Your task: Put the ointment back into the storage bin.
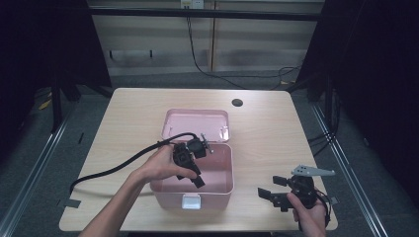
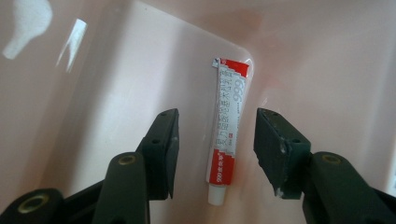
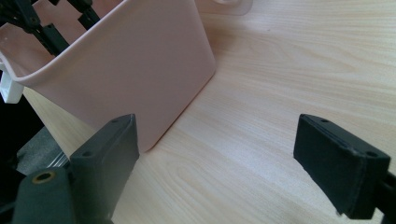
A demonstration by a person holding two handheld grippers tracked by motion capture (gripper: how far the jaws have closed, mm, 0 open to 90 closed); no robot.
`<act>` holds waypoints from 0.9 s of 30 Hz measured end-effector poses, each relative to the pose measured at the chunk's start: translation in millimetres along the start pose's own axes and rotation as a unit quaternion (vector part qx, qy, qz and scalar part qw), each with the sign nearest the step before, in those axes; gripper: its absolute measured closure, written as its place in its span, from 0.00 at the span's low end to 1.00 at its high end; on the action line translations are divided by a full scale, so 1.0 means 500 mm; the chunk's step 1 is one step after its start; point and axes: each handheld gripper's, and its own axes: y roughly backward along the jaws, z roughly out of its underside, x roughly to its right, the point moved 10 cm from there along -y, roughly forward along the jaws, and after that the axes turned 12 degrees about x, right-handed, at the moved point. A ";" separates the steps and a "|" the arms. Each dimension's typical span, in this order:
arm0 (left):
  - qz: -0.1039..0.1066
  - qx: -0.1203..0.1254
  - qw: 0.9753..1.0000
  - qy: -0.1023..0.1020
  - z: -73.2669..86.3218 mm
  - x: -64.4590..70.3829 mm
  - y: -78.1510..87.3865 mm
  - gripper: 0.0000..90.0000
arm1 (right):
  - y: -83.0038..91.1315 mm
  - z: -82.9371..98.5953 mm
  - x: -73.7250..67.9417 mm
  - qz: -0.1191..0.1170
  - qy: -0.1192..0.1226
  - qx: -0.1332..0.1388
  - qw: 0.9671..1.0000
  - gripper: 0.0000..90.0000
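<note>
target: small red-and-white squeeze tube with a white cap lies flat on the floor of the open pink plastic storage box, close to one rounded corner, cap end toward the camera in the left gripper view.
left claw: spread wide, nothing held — the tube sits in the gap between the jaws, touching neither.
left claw, high view: dipped inside the box, angled down past the near-left wall.
right claw: wide apart and empty, low over the light wooden desk, just outside the box's right wall.
right claw, high view: parked near the desk's front right corner, well apart from the box.
box lid: hinged pink lid lies back flat behind the box, white latch on the front wall.
step, my read: lining up to pinch the tube and lift it out.
risk 1: tube is thin and flat on a smooth floor — jaws closing too high would slide over it or skid it into the corner.
risk 2: tube runs roughly along the jaw gap, so the grip is across its width; a grip near the cap end could let it swing or slip.
risk 3: box isn't braced — a jaw pushing down or against a wall could shove it across the desk.
left hand pose: forearm in from bottom left, wrist bent down, hand wrapped on the grip, cable trailing left.
right hand pose: hand low at the desk edge, claw pointing left toward the box.
</note>
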 end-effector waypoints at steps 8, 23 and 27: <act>-0.007 0.024 1.000 -0.007 -0.008 0.008 0.027 0.54 | 0.000 0.000 0.000 0.001 0.000 0.000 1.000 0.15; -0.029 0.059 0.998 -0.013 -0.010 0.020 0.076 0.47 | 0.001 0.000 -0.002 0.000 0.001 0.000 1.000 0.15; -0.036 0.063 0.997 -0.016 -0.006 0.022 0.093 0.47 | 0.000 0.001 -0.001 0.000 0.000 -0.002 1.000 0.15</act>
